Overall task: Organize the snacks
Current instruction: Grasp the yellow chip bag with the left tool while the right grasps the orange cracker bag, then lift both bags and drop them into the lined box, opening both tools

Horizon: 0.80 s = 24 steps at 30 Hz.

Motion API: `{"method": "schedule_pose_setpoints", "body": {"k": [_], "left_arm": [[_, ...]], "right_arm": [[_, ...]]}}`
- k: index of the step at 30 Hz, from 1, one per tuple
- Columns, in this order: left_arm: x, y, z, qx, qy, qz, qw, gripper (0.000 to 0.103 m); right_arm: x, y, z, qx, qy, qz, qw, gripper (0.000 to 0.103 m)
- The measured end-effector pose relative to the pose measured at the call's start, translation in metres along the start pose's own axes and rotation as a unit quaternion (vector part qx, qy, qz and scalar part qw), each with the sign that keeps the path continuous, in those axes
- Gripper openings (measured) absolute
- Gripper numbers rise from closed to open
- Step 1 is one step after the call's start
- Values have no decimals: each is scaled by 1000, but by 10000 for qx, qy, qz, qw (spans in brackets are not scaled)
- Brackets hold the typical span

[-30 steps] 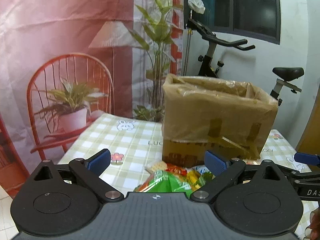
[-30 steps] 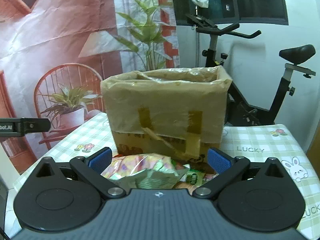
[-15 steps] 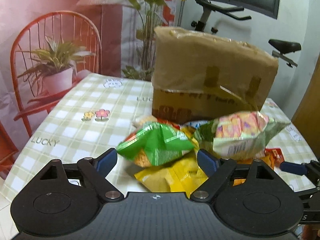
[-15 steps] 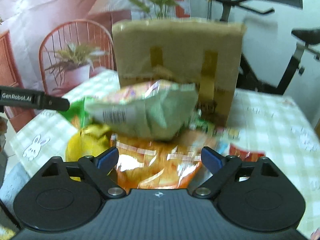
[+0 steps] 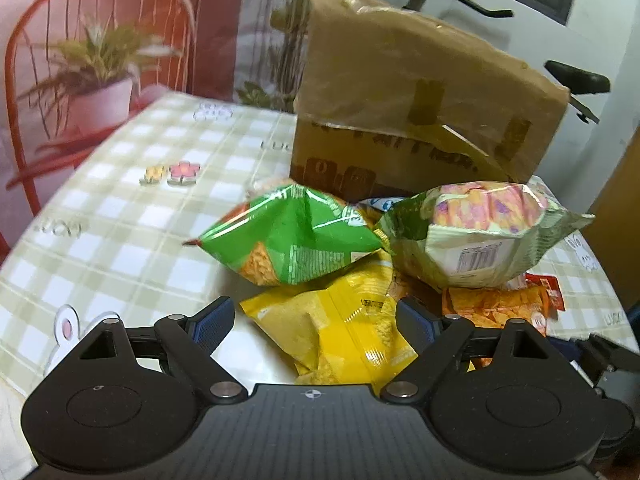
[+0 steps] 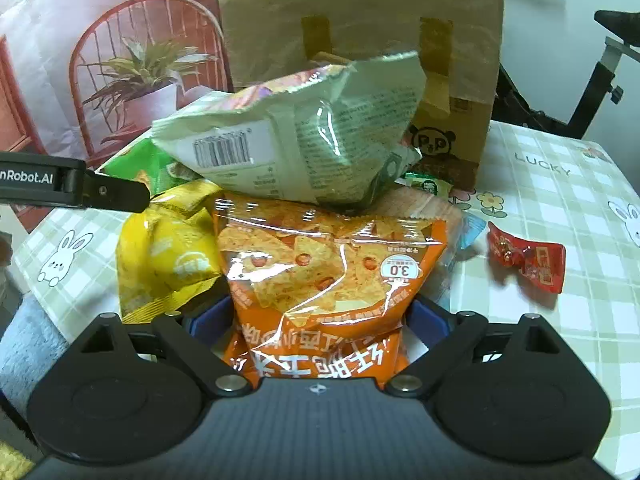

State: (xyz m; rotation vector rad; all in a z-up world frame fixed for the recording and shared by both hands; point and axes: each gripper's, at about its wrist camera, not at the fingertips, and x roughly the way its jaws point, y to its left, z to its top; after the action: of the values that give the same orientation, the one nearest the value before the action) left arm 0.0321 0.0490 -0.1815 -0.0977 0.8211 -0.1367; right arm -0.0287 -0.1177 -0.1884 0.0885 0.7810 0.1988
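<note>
A pile of snack bags lies on the checked tablecloth in front of a tall cardboard box (image 5: 420,96), which also shows in the right wrist view (image 6: 360,40). My left gripper (image 5: 316,322) is open, its fingers on either side of a yellow bag (image 5: 340,328). Behind it lie a green bag (image 5: 292,240) and a pale green bag (image 5: 476,236). My right gripper (image 6: 318,322) is open, its fingers on either side of an orange chip bag (image 6: 324,272). The pale green bag (image 6: 296,148) rests on top of the orange one, with the yellow bag (image 6: 168,256) to the left.
A small red packet (image 6: 528,260) lies on the cloth to the right of the pile. The left gripper's finger (image 6: 72,188) reaches in from the left in the right wrist view. An exercise bike (image 6: 576,80) stands behind the table. Bare cloth (image 5: 120,220) lies left of the pile.
Both grippers have dropped and moved in towards the pile. The left now straddles the yellow bag and the right straddles the orange bag. Both stay open.
</note>
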Motion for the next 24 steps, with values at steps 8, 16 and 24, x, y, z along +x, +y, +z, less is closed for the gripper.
{"method": "schedule_pose_setpoints", "body": {"k": [8,16,24], "left_arm": [[32,-2,0,-254,232,-70,9994,91],[53,-22,-18,249,486,-219,9983,100],[33,-23,-28,597,349,-174,9975,71]], "right_arm": [[-2,-10,-3,240,-28,154,9996,82],[-5,-20,-5,477,-71,223,9986,80],[-13,-21,-5,499,-181,330,9980,78]]}}
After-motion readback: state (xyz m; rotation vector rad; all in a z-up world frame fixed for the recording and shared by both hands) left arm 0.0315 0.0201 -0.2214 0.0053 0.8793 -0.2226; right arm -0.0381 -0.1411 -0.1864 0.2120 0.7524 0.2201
